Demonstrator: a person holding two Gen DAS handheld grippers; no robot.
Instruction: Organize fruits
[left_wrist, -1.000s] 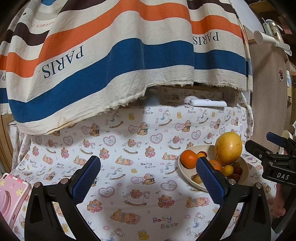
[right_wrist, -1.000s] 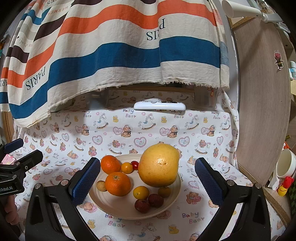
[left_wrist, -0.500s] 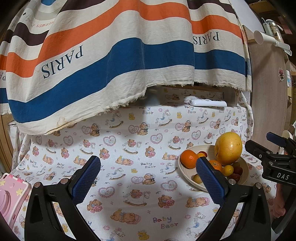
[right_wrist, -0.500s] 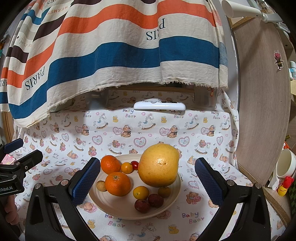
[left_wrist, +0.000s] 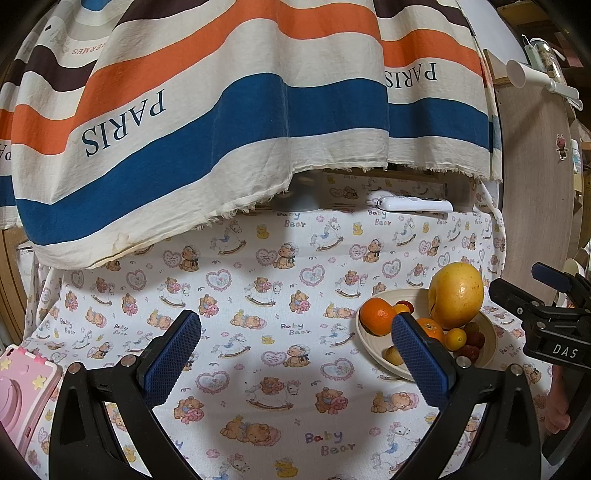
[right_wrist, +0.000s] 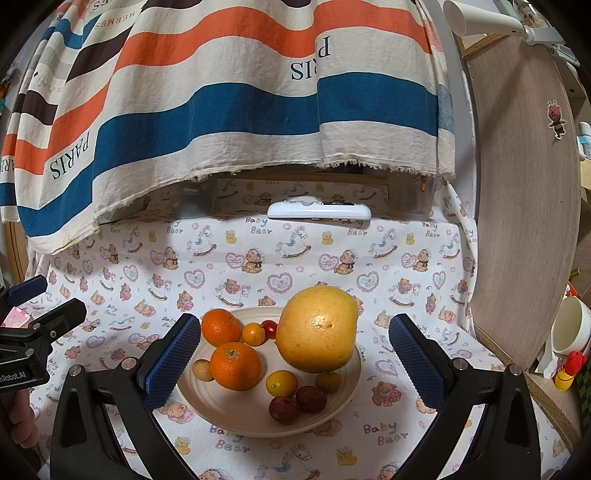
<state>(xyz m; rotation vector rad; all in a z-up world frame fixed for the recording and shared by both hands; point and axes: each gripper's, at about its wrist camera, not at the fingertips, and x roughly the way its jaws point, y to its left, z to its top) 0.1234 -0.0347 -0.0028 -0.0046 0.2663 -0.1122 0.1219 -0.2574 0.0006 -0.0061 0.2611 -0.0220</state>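
Note:
A cream plate sits on the bear-print cloth and holds a big yellow pomelo, two oranges, small yellow citrus, a cherry tomato and dark red lychees. My right gripper is open and empty, hovering over the plate with a finger on each side. My left gripper is open and empty over bare cloth, left of the plate. The pomelo also shows in the left wrist view.
A striped "PARIS" towel hangs over the back. A white remote lies under its edge. A pink toy case is at the left edge. A wooden panel and a white cup stand at the right.

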